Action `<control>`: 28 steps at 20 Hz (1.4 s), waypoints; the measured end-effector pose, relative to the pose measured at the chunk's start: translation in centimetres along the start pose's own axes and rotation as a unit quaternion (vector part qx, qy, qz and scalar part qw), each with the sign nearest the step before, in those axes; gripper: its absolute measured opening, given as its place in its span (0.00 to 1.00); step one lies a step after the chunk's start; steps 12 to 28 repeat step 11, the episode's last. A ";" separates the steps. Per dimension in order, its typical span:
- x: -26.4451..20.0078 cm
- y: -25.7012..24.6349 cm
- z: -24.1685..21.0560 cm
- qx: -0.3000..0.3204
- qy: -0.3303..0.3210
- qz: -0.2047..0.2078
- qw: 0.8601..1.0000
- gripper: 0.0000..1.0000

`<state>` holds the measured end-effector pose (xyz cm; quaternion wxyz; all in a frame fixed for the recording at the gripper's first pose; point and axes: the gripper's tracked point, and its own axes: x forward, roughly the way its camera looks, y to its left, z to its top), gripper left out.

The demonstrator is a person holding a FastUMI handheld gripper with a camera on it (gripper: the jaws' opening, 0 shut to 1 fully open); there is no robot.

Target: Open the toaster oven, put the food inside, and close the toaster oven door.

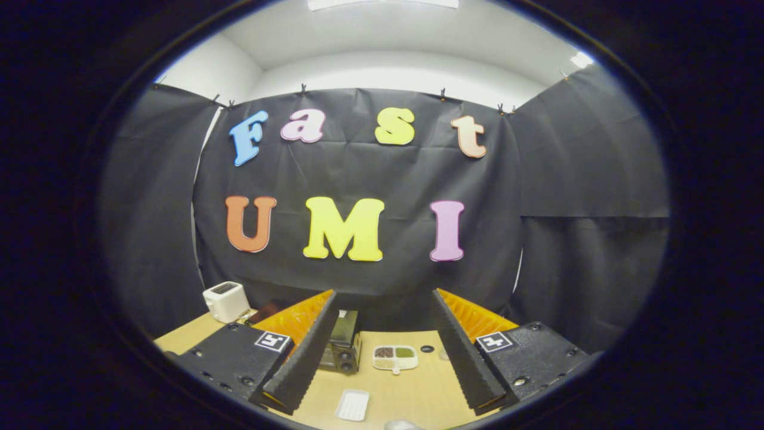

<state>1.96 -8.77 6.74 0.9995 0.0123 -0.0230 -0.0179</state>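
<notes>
My gripper (384, 349) is open, its two fingers spread wide and held high above a wooden table (412, 391). Nothing lies between them. Below and beyond the fingers sits a dark toaster oven (342, 349), partly hidden by the left finger; its door looks shut. Just right of the oven lies a white divided plate (394, 358) with brown and green food in its compartments. An empty white rectangular tray (352, 405) lies nearer to me, in front of the oven.
A white pop-up toaster (225, 300) stands at the table's far left corner. A small dark round thing (427, 348) lies right of the food plate. Black cloth walls close the booth behind and on both sides.
</notes>
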 end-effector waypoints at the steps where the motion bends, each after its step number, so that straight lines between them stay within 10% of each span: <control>1: -0.1 -0.1 -0.1 0.007 0.003 0.004 1.000 0.98; 28: -0.9 -2.4 -0.5 0.016 0.004 -0.001 1.000 0.98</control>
